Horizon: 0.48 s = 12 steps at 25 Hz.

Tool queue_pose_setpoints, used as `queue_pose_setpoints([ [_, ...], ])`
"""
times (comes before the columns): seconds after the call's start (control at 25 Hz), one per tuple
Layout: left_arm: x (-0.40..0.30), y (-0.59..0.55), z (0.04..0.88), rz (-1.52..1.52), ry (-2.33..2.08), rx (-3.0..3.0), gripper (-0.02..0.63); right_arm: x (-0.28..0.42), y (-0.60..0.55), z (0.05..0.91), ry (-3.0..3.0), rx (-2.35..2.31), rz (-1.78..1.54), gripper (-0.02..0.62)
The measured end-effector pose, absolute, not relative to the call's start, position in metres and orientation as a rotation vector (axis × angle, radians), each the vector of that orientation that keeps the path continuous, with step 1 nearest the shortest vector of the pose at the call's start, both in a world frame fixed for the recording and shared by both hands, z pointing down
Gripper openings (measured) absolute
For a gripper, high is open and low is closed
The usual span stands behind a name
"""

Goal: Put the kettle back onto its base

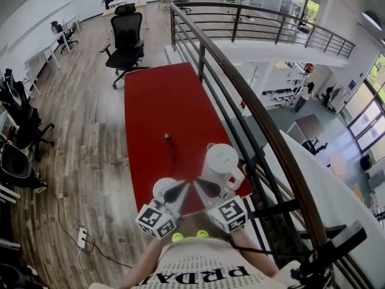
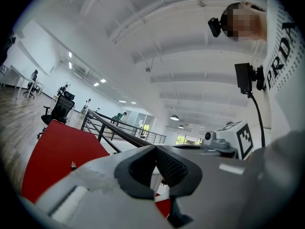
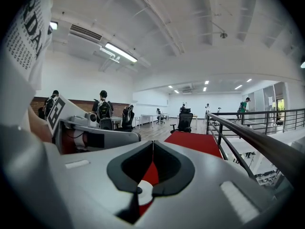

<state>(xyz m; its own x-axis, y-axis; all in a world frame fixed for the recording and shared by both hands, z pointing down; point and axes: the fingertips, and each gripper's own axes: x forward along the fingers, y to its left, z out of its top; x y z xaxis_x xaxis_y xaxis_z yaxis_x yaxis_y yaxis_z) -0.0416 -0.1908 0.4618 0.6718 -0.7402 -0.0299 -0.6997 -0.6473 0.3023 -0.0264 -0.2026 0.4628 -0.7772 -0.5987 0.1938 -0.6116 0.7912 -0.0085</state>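
Note:
A white kettle (image 1: 220, 161) with a lid and red trim stands on the red table (image 1: 156, 107) near its front right corner. Its round white base (image 1: 163, 187) lies to the left of it, apart from it, and shows through the jaw gap in the right gripper view (image 3: 143, 193). My left gripper (image 1: 181, 191) hangs over the base's right edge, shut with nothing in it. My right gripper (image 1: 201, 186) is just in front of the kettle, also shut and empty. The tips of the two grippers point toward each other. A white patch below the left jaws (image 2: 155, 181) is too hidden to name.
A dark metal railing (image 1: 252, 110) runs along the table's right side, with a drop to a lower floor beyond. A small dark object (image 1: 166, 137) sits mid-table. An office chair (image 1: 127, 41) stands at the far end. A power strip (image 1: 82, 237) lies on the wooden floor at left.

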Motion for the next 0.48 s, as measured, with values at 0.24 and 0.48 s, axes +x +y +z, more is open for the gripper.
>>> queue_pose_setpoints([
  [0.24, -0.021, -0.196, 0.464, -0.218, -1.136, 2.625, -0.009, -0.001, -0.208, 0.465, -2.786, 0.992, 0.106, 0.009],
  [0.48, 0.0, -0.194, 0.47, -0.226, -1.117, 2.605, -0.009, 0.021, -0.208, 0.47, -2.76, 0.997, 0.106, 0.011],
])
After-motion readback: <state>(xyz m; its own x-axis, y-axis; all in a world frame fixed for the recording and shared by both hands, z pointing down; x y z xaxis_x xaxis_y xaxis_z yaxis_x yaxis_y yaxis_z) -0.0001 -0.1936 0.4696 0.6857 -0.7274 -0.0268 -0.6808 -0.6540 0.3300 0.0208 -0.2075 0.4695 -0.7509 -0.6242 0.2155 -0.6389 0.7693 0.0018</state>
